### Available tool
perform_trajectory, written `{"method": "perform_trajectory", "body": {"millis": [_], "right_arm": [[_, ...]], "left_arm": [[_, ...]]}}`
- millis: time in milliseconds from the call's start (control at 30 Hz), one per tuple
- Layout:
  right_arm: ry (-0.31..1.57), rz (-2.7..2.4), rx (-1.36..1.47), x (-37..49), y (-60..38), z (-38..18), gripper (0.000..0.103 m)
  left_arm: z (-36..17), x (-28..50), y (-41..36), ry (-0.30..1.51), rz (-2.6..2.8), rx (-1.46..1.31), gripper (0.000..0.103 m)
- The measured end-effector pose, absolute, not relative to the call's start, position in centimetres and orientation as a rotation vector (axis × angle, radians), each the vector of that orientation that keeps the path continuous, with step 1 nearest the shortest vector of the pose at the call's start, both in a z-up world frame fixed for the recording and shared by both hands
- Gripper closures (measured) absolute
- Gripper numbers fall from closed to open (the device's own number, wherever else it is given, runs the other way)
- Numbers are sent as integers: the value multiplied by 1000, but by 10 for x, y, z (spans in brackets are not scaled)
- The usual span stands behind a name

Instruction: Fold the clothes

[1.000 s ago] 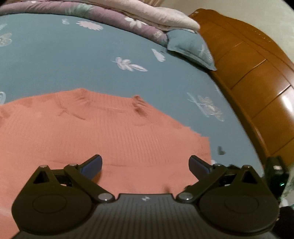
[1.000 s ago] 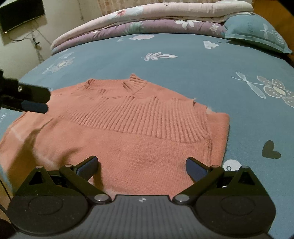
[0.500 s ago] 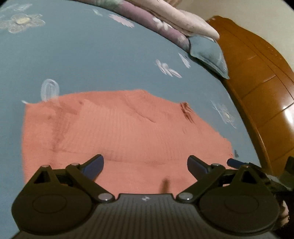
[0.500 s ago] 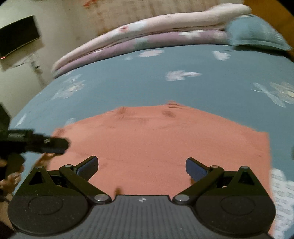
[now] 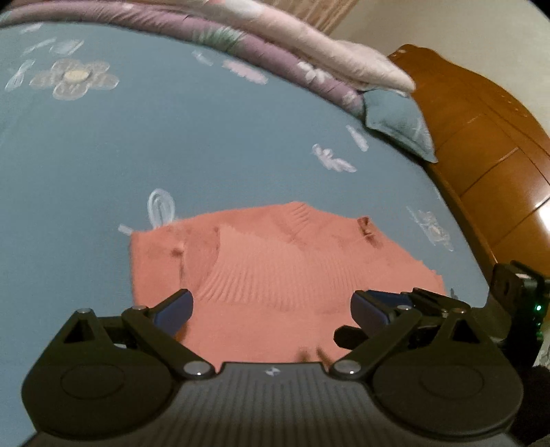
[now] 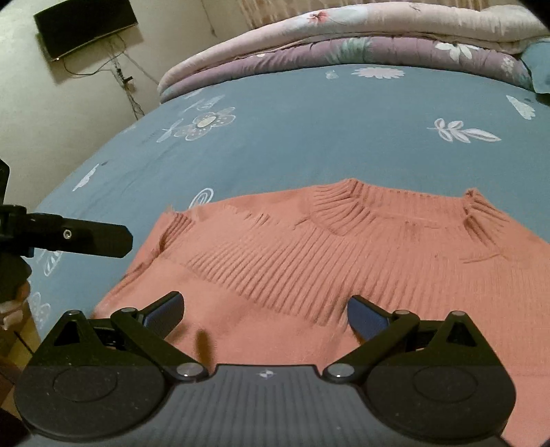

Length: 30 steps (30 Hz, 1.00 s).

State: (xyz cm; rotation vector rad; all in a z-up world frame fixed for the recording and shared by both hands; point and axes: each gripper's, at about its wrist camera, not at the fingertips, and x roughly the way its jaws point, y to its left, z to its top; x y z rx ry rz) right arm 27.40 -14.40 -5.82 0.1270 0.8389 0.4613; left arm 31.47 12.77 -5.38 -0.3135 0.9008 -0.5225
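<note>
A salmon-pink knitted sweater [image 5: 275, 268] [image 6: 343, 261] lies flat on the blue bedsheet, ribbed collar at its far edge, sleeves folded in so it forms a rough rectangle. My left gripper [image 5: 271, 309] hovers open over the sweater's near edge, with nothing between its fingers. Over the near part of the sweater my right gripper [image 6: 264, 313] is open too and holds nothing. The right gripper's body [image 5: 508, 295] shows at the right edge of the left wrist view, and the left gripper's finger [image 6: 79, 237] pokes in from the left of the right wrist view.
The bed sheet [image 5: 206, 144] [image 6: 309, 130] is blue with white flower prints. Folded quilts [image 5: 292, 51] [image 6: 378, 37] and a blue pillow [image 5: 398, 127] lie along the far side. A wooden headboard [image 5: 488, 148] rises at the right. A dark screen [image 6: 86, 27] hangs on the wall.
Both grippers have pulled back and risen from the sweater, so more of it and the sheet shows. The sweater's left side now lies folded in with a straight edge.
</note>
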Motion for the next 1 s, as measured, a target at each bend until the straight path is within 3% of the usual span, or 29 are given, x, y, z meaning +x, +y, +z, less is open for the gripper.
{"method": "perform_trajectory", "body": {"millis": [333,667,1000], "right_arm": [[877,393,120,249,-173,-72,0],[881,457,61,253,-171,-72,0],[873,494,119,252,-182,-73,0]], "left_arm": [[-88,329,92,1016,-579,-333,4],[-71,311,145,945,-434,-404,4],[-119,332,188,1165,-489,-600,4]]}}
